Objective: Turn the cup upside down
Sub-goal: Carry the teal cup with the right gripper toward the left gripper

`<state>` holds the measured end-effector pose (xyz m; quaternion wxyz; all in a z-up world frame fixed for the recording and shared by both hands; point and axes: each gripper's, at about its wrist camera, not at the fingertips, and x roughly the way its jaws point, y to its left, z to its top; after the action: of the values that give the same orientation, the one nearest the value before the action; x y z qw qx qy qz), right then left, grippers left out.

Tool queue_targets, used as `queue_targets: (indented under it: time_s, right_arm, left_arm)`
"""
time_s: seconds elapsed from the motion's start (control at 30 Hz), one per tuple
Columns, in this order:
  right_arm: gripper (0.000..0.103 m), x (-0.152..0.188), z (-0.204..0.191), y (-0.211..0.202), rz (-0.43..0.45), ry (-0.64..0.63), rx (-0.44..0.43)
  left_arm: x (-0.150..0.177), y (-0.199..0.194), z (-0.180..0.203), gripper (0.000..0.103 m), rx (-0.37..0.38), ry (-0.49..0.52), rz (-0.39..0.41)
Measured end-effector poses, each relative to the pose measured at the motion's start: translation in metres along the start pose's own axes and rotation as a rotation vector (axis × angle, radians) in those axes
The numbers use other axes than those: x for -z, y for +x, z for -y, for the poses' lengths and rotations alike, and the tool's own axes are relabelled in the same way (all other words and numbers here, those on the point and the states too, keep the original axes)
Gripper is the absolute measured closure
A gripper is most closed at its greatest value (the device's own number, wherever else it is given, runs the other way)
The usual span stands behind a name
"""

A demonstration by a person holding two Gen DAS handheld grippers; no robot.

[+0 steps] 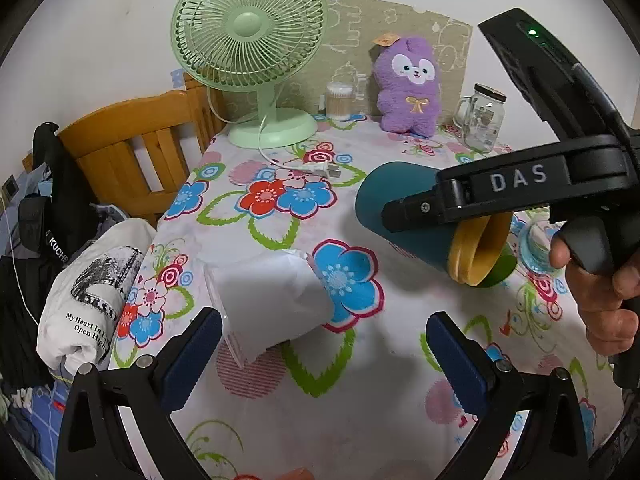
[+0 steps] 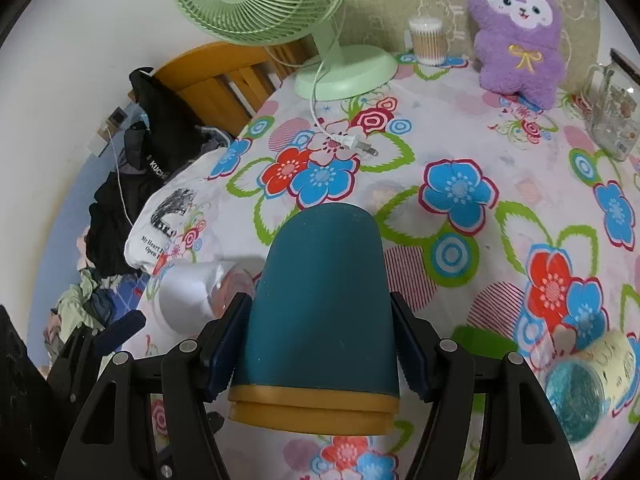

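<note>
A teal cup (image 2: 320,300) with a yellow rim band is clamped between my right gripper's (image 2: 320,344) blue pads. It is held on its side above the floral tablecloth, base pointing away, rim toward the camera. In the left wrist view the same cup (image 1: 404,216) hangs in the air at the right, held by the right gripper (image 1: 416,208). My left gripper (image 1: 324,356) is open and empty, low over the table. A clear plastic cup with white paper (image 1: 268,300) lies on its side just ahead of the left finger.
A green fan (image 1: 256,40), a purple plush (image 1: 408,84), a cotton-swab jar (image 1: 340,100) and a glass mug (image 1: 482,118) stand at the back. The fan's plug (image 2: 352,144) lies mid-table. A green lid (image 2: 484,344) and a glittery jar (image 2: 580,388) sit at the right. A wooden chair (image 1: 136,152) with clothes stands to the left.
</note>
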<state>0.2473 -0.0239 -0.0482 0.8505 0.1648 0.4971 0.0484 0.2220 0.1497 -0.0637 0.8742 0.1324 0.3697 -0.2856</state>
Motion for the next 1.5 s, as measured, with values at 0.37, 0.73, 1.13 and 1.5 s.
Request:
queue_targets:
  time_s: [0.37,0.73,1.13,1.5]
  right_arm:
    - [0.034,0.049,-0.010,-0.027,0.034,-0.041,0.035]
    - [0.034,0.093,-0.010,-0.038,0.033,-0.034,0.032]
    - [0.035,0.134,-0.010,-0.058,0.050,-0.035,0.030]
    - [0.035,0.162,0.001,-0.065,0.062,-0.003,0.029]
  left_arm:
    - [0.027,-0.017,0.005,0.000,0.027,-0.005,-0.015]
    - [0.054,-0.028,0.022,0.000,0.052,0.015,-0.044]
    - [0.078,-0.042,0.038,0.000,0.075,0.022,-0.062]
    - [0.095,-0.043,0.056,0.000,0.105,0.044,-0.092]
